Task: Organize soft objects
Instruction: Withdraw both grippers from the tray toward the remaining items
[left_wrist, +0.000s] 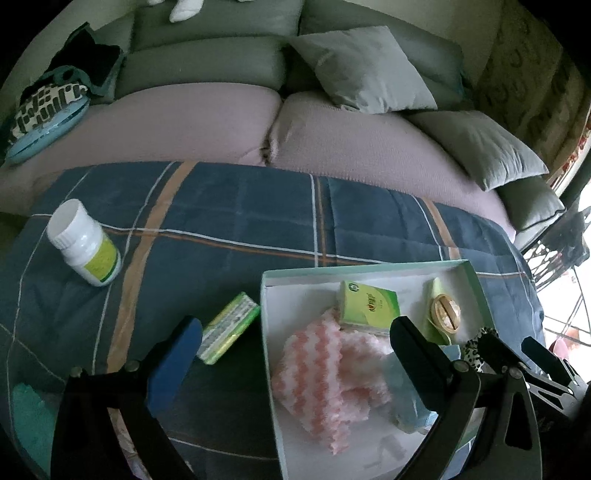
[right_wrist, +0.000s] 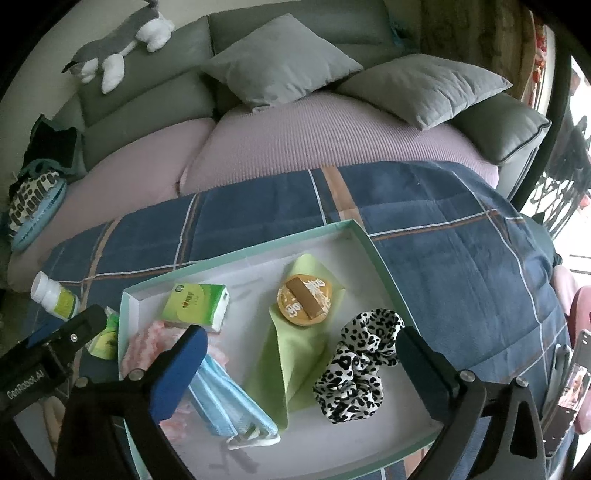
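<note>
1. Grey sofa (right_wrist: 155, 92) with mauve seat covers in back; grey cushions (right_wrist: 280, 62) on it, plush toy (right_wrist: 110, 55) on the backrest.
2. Blue plaid blanket (right_wrist: 461, 258) covers the surface in front; shallow white box (right_wrist: 373, 243) with a mint rim sits on it.
3. Inside the box: leopard-print scrunchie (right_wrist: 358, 365) at right, green cloth (right_wrist: 291, 362) at centre with a round orange tin (right_wrist: 304, 300) on its upper end, blue face mask (right_wrist: 229, 406) front left, pink-and-white fluffy cloth (left_wrist: 325, 384) along the left wall, green tissue pack (right_wrist: 197, 304) at its far end.
4. Outside the box, on the blanket to its left: a second green pack (left_wrist: 229, 328) just beside the wall, white pill bottle (left_wrist: 85, 242) farther left, tilted.
5. Left gripper (left_wrist: 295, 332): fingers spread wide, nothing between the pads, straddling the box's left wall.
6. Right gripper (right_wrist: 301, 347): fingers spread wide, not pinching anything, above the green cloth; scrunchie just beside the right finger.
</note>
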